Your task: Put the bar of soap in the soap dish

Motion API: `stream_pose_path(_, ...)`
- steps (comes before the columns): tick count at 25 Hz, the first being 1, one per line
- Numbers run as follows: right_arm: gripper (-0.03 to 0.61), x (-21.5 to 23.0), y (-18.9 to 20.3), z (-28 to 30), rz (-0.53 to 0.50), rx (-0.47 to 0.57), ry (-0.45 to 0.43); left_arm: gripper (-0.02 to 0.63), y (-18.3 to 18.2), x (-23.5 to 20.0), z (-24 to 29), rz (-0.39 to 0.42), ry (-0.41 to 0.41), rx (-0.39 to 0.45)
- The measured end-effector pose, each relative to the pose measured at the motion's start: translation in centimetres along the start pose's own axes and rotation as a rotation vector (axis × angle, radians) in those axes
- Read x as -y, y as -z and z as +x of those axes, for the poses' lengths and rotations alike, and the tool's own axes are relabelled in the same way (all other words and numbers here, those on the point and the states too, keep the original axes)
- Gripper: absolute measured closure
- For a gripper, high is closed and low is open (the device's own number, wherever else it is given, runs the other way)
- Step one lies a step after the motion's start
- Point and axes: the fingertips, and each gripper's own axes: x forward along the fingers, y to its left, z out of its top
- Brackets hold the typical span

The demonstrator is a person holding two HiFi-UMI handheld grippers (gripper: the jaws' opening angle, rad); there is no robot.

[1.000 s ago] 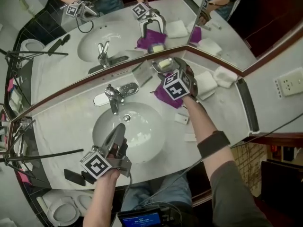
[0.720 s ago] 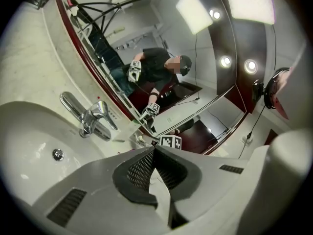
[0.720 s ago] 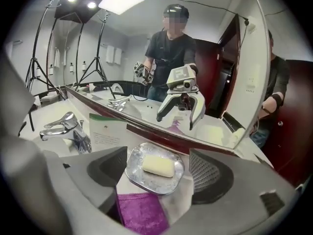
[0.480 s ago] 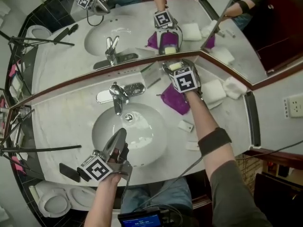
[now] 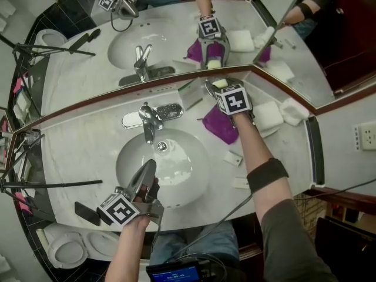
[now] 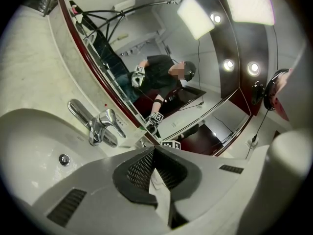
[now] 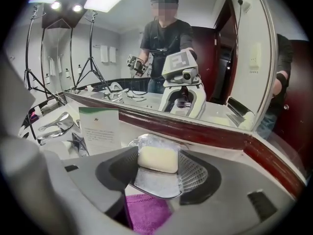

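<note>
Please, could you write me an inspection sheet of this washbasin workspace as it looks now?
Surface: pale stone counter around the sink.
Job's things: bar of soap lies in the soap dish by the mirror.
Clutter: purple cloth, folded white towels, printed card, small packets.
Grippers: left gripper shut, empty, over the sink; right gripper jaws have just been closing and meet both ends of the bar.
Cables: thin cable hangs below the left gripper.
Surroundings: faucet, tripod legs at the left, wall socket at the right.
</note>
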Motion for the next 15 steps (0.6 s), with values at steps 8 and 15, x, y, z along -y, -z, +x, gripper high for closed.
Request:
stream_pose_path(8,0.316,-1.3,-1.2,-2.6,-0.069,0.04,-0.012,0.609,0.1,0.2,-0.4,-0.002,0.003,-0.001)
stream_pose_path(15,0.316,-4.0,-0.9,-7.8,-0.175,0.083,-0.066,0.609,-0.1,2.0,-0.5,-0.001,0.06,0.004)
